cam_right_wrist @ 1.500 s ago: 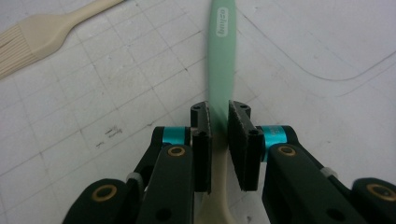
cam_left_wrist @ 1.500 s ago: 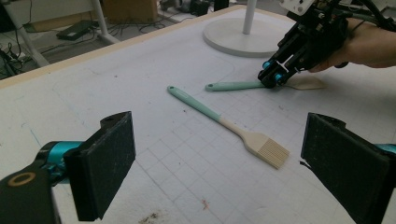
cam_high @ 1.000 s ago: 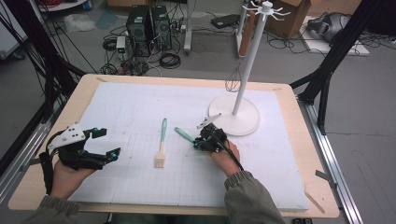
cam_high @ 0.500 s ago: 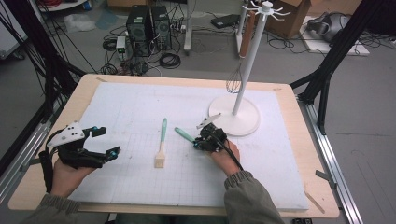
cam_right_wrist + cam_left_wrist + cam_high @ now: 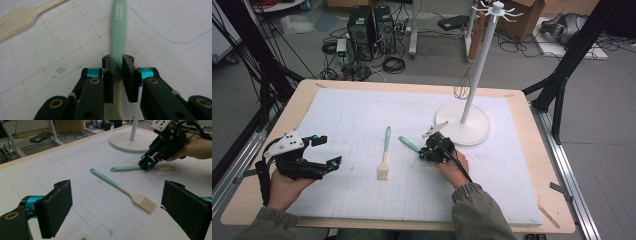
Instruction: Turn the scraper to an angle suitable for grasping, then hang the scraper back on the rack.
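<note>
Nothing has moved: right gripper fingers pinch the light, stiff, smooth spatula mid-handle, a good spot; left gripper fingers spread

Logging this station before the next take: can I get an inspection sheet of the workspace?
Surface: white gridded mat on a wooden table, faint marks.
Job's things: green-handled spatula; pastry brush lying free at centre.
Clutter: white hook stand with a whisk hanging.
Grippers: right gripper shut on the spatula's handle; left gripper open, holding nothing.
Cables: black cable over the right hand.
Surroundings: computer towers, floor cables, cardboard boxes.
</note>
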Tool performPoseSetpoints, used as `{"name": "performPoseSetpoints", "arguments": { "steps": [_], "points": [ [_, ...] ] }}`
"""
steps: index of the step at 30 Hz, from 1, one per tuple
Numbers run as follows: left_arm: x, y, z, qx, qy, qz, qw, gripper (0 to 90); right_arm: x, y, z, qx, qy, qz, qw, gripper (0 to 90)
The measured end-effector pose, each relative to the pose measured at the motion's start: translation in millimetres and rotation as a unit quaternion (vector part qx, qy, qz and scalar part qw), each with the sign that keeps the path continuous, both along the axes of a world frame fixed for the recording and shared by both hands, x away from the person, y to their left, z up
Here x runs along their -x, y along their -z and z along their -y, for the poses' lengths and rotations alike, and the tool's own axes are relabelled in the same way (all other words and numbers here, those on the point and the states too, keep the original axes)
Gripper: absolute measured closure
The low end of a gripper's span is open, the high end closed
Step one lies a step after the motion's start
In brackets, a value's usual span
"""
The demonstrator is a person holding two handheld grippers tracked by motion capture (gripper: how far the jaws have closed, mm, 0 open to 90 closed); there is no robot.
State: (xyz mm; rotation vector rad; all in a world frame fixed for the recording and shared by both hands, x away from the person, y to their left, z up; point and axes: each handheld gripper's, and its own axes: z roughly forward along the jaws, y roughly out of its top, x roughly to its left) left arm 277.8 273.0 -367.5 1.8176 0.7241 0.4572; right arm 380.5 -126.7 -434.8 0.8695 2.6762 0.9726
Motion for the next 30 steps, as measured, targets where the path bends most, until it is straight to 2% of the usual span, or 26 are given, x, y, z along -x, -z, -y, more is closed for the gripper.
{"name": "performPoseSetpoints", "arguments": {
  "steps": [3, 5, 6, 8, 9, 10, 15, 20, 24, 27, 30],
  "points": [
    [-1.0, 0.5, 0.2, 0.000, 0.001, -0.002, 1.0000, 10.5, 0.1, 0.0, 0.1, 0.000, 0.000, -0.002, 1.0000, 80.4],
    [-1.4, 1.0, -0.3, 0.001, 0.000, -0.002, 1.0000, 10.5, 1.5, -0.7, -0.2, 0.000, 0.010, -0.011, 0.9999, 80.4],
    [-1.5, 1.1, -0.5, 0.001, 0.000, -0.002, 1.0000, 10.5, 0.6, -0.2, -0.5, 0.001, 0.002, 0.000, 1.0000, 80.4],
    [-1.8, 1.3, -0.7, 0.000, 0.001, -0.003, 1.0000, 10.4, 1.2, -0.5, -1.5, 0.005, 0.000, 0.004, 1.0000, 80.4],
    [-1.9, 1.5, -0.6, 0.000, 0.001, -0.003, 1.0000, 10.5, 1.0, -0.4, -1.4, 0.004, -0.001, 0.005, 1.0000, 80.4],
    [-1.9, 1.6, -0.5, 0.000, 0.001, -0.003, 1.0000, 10.5, 1.9, -0.8, -1.3, 0.004, 0.007, -0.005, 1.0000, 80.4],
    [-2.0, 1.2, -1.1, 0.002, 0.001, -0.002, 1.0000, 10.5, 0.1, -0.2, -0.8, 0.002, -0.003, 0.004, 1.0000, 80.4],
    [-1.9, 1.8, -1.1, 0.001, 0.001, -0.004, 1.0000, 10.5, 0.1, -0.2, -0.4, 0.000, 0.000, 0.002, 1.0000, 80.5],
    [-1.3, 2.1, 0.0, -0.001, 0.001, -0.004, 1.0000, 10.4, 1.3, -0.8, 0.0, -0.001, 0.009, -0.011, 0.9999, 80.5],
    [-1.0, 1.7, 0.1, -0.002, 0.001, -0.003, 1.0000, 10.5, -0.2, -0.3, -0.1, 0.001, -0.003, 0.004, 1.0000, 80.5],
    [-0.8, 1.6, 0.4, -0.004, 0.001, -0.003, 1.0000, 10.5, 0.3, -0.5, -0.5, 0.000, -0.001, 0.002, 1.0000, 80.6]
  ]
}}
